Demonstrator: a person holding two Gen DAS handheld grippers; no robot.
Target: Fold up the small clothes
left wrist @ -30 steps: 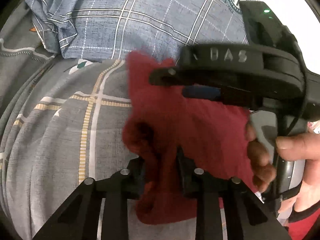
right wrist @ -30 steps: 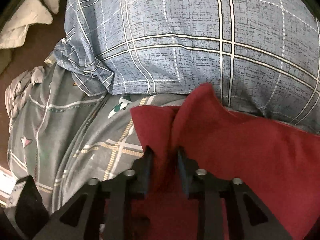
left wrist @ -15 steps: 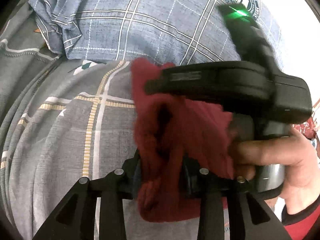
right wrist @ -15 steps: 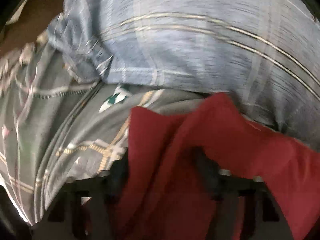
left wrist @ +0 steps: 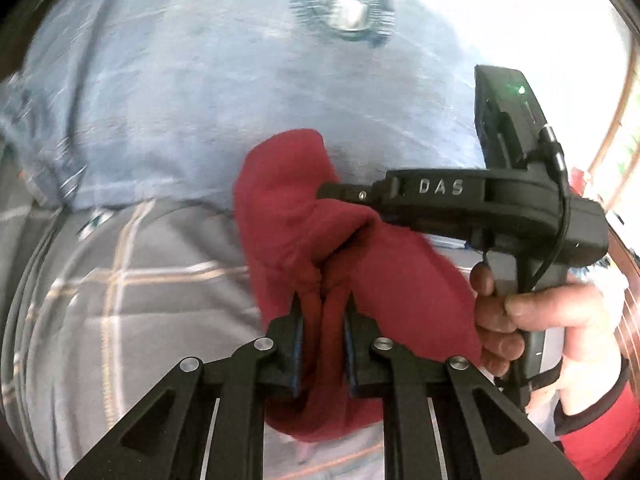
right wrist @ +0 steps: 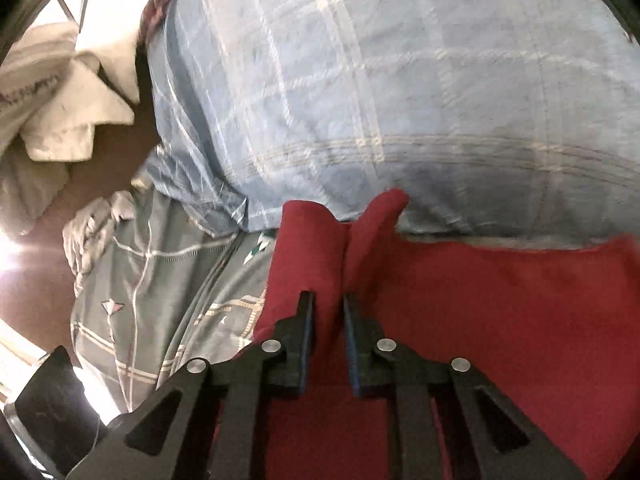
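Observation:
A dark red garment (left wrist: 280, 184) hangs bunched above the grey checked bedsheet (left wrist: 120, 300). My left gripper (left wrist: 324, 300) has its jaws closing, and the pads press on two rolled folds of the garment. My right gripper (left wrist: 340, 194), held by a person's hand (left wrist: 540, 312), reaches in from the right, its tips buried in the upper part of the cloth. In the right wrist view, the right gripper (right wrist: 327, 300) is shut on a raised pleat of the red garment (right wrist: 500, 300), which spreads to the right below it.
A big blue plaid pillow (left wrist: 200, 100) with a round emblem lies just behind the garment, filling the top of the right wrist view as the pillow (right wrist: 360, 100). Crumpled white cloth (right wrist: 68, 100) sits at far left past the bed's edge, over brown floor (right wrist: 120, 152).
Both grippers have risen with the red garment and come nearer the pillow. The right jaws went from wide apart to shut on a pleat. The left jaws tightened on the folds.

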